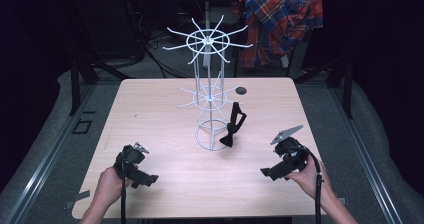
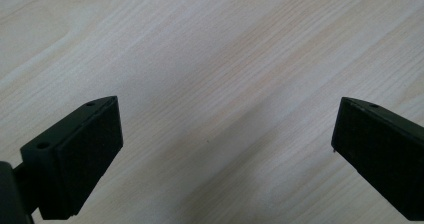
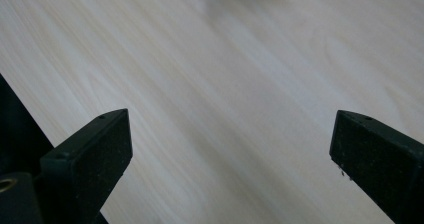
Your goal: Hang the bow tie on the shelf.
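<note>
The left gripper (image 1: 146, 180) was held low over the pale wooden table (image 1: 165, 109), its jaws spread wide with nothing between them; in the left gripper view bare wood grain was seen between the two black pads (image 2: 90, 159). Near the table's middle, a white wire two-tier display rack (image 1: 209, 91) was stood upright. A black fabric bow tie (image 1: 233, 125) was seen hanging from one arm of the lower tier, its knot end drooping just beside the ring base. It was judged light, soft and limp, likely to fold or swing when lifted, and best pinched at the narrow centre knot or on the strap below the hook. The right gripper (image 1: 266, 172) was likewise released, empty above the wood.
</note>
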The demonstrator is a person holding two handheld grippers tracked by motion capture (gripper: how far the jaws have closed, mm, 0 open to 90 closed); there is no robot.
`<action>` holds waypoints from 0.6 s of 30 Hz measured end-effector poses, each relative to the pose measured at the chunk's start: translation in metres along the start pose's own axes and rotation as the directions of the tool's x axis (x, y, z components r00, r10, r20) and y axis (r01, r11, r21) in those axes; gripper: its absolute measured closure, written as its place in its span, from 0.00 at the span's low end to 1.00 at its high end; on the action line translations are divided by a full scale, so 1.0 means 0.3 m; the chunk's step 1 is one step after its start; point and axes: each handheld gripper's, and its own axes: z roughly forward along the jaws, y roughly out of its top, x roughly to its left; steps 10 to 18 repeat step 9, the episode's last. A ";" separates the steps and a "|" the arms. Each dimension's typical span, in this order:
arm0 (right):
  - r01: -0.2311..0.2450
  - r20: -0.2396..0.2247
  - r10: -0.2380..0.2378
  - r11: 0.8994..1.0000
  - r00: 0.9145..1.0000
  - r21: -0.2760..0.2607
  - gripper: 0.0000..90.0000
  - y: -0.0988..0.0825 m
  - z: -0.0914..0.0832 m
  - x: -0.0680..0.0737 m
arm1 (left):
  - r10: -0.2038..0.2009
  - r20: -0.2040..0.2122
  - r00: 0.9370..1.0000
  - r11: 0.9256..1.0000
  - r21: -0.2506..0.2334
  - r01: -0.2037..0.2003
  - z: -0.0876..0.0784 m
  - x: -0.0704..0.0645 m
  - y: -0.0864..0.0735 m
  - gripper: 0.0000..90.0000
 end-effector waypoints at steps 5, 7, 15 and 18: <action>0.002 -0.021 0.000 0.997 1.000 0.078 0.02 -0.044 0.055 0.001 | 0.008 0.000 1.000 1.000 -0.004 -0.008 0.000 -0.003 0.006 0.00; 0.018 -0.017 -0.016 0.995 1.000 0.100 0.00 -0.046 0.067 -0.001 | 0.013 0.004 1.000 1.000 -0.006 -0.013 -0.001 -0.004 0.010 0.00; 0.005 -0.017 -0.004 0.995 1.000 0.098 0.00 -0.048 0.075 -0.008 | 0.015 0.007 1.000 1.000 -0.005 -0.015 0.002 -0.005 0.013 0.00; 0.005 -0.017 -0.004 0.995 1.000 0.098 0.00 -0.048 0.075 -0.008 | 0.015 0.007 1.000 1.000 -0.005 -0.015 0.002 -0.005 0.013 0.00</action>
